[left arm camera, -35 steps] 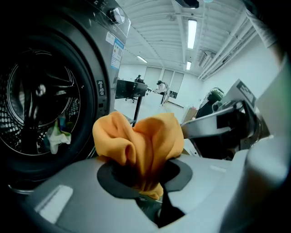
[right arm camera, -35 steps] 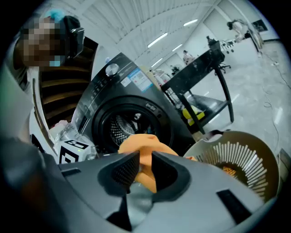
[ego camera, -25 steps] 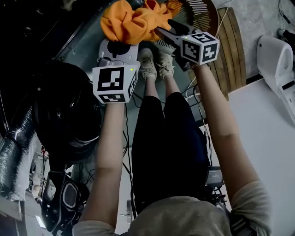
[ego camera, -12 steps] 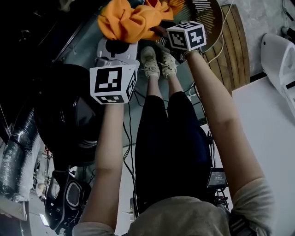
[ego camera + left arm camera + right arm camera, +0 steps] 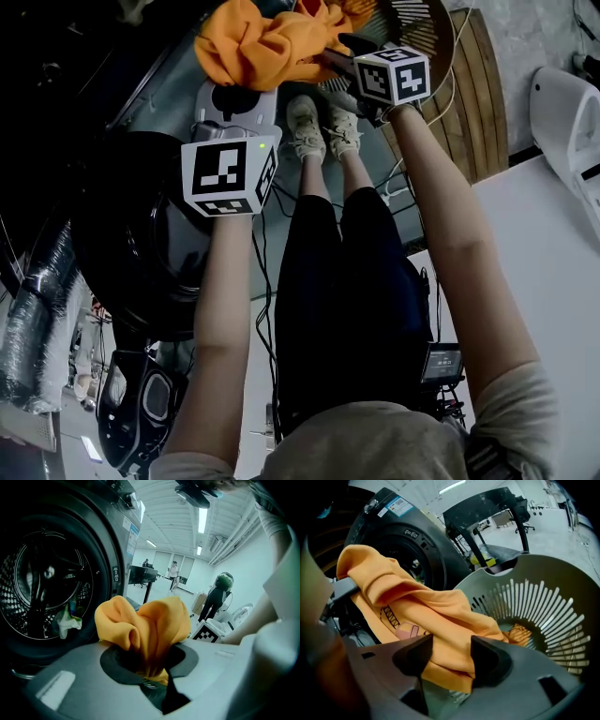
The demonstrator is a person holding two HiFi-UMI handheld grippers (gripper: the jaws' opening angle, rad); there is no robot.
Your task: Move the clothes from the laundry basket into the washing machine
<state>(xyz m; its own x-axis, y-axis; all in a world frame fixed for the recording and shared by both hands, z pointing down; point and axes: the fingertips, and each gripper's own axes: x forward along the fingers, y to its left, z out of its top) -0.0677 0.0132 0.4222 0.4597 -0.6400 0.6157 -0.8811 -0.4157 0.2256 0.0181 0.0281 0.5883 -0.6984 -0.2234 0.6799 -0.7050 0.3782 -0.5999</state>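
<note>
- Currently the orange garment (image 5: 145,625) is grasped in the left tool (image 5: 149,670) and bunched just ahead of it, near the washing machine (image 5: 51,573) opening.
- The right tool (image 5: 447,656) is released: its jaws have just been opening, and a loose fold of the garment lies between them, with the laundry basket (image 5: 543,602) beyond.
- A deeper bite on that fold is probably best taken before closing, so nothing trails.
- Since a second ago, the right tool has been brought lower and nearer the cloth; the left is unmoved.
</note>
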